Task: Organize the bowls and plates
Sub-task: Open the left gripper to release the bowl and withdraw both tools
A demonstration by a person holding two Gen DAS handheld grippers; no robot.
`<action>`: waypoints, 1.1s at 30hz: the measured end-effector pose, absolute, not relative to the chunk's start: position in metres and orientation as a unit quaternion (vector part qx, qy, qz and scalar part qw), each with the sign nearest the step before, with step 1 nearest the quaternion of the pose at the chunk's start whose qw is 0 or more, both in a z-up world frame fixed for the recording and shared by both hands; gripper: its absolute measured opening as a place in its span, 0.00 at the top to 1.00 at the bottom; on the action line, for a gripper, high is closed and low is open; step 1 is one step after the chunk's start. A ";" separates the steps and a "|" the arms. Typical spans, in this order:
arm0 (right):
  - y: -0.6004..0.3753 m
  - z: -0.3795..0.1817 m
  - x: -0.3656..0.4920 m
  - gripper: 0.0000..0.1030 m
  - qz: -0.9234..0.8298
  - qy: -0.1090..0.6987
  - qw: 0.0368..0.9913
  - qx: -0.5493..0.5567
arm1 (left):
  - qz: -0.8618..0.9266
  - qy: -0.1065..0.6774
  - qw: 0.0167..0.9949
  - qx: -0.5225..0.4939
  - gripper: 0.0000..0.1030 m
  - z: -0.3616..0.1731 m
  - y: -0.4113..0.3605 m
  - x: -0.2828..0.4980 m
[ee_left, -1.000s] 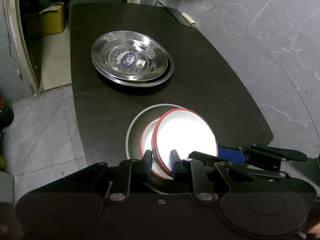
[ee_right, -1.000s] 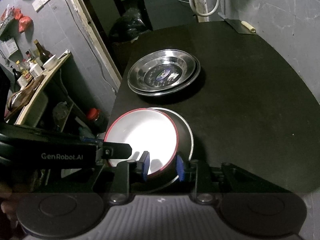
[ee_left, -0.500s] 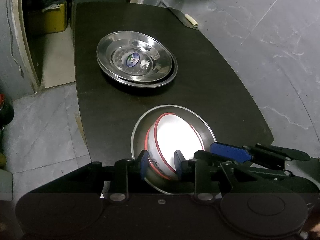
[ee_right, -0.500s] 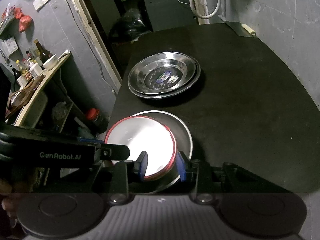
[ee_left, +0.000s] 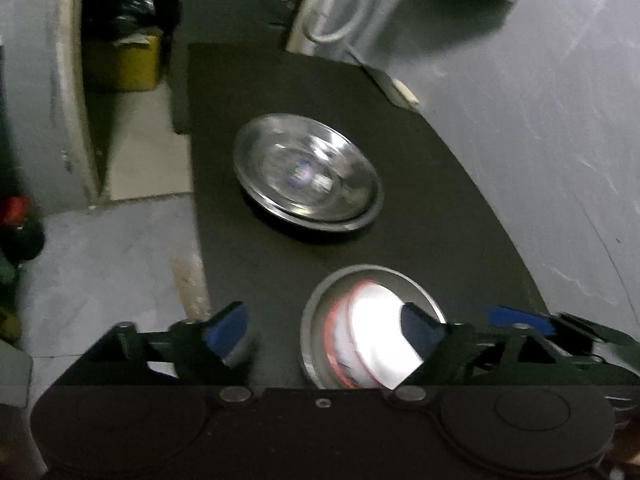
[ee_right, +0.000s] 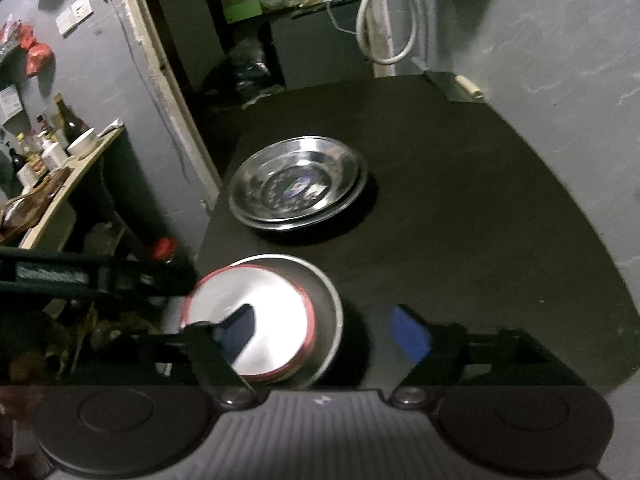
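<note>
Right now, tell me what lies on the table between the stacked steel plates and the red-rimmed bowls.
Nothing: only bare dark table separates the steel plates from the red-rimmed bowls, plainly in both wrist views.

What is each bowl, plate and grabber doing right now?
Red-rimmed bowls: nested, sitting inside the steel bowl.
Steel bowl: upright on the table, holding them.
Steel plates: stacked, untouched.
Left gripper: jaws opening, gripping nothing.
Right gripper: jaws opening, gripping nothing.
</note>
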State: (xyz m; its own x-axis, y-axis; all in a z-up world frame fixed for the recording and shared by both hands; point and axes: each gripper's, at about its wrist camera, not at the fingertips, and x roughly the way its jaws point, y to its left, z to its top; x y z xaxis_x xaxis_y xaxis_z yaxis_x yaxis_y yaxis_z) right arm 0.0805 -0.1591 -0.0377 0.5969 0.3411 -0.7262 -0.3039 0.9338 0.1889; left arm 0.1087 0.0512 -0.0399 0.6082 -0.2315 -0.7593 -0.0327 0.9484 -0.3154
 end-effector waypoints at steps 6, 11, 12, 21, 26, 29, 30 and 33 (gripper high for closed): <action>-0.170 -0.043 0.089 0.00 0.130 0.423 0.897 0.010 | -0.004 0.461 0.874 -0.154 0.02 -0.052 0.072 0.107; -0.176 -0.052 0.100 0.00 0.105 0.455 0.884 -0.002 | 0.013 0.476 0.866 -0.149 0.01 -0.061 0.076 0.102; -0.176 -0.052 0.101 0.00 0.107 0.457 0.883 -0.004 | 0.014 0.480 0.865 -0.147 0.01 -0.063 0.076 0.103; -0.162 -0.056 0.114 0.00 0.148 0.491 0.856 -0.064 | 0.027 0.496 0.858 -0.133 0.01 -0.073 0.066 0.110; -0.155 -0.061 0.122 0.00 0.158 0.508 0.841 -0.101 | 0.037 0.500 0.858 -0.111 0.01 -0.077 0.057 0.117; -0.150 -0.064 0.126 0.00 0.168 0.514 0.833 -0.118 | 0.040 0.503 0.857 -0.105 0.01 -0.079 0.053 0.121; -0.149 -0.064 0.127 0.00 0.171 0.516 0.831 -0.122 | 0.042 0.504 0.857 -0.102 0.01 -0.080 0.052 0.122; -0.147 -0.066 0.132 0.00 0.178 0.520 0.825 -0.131 | 0.049 0.508 0.855 -0.090 0.01 -0.083 0.050 0.124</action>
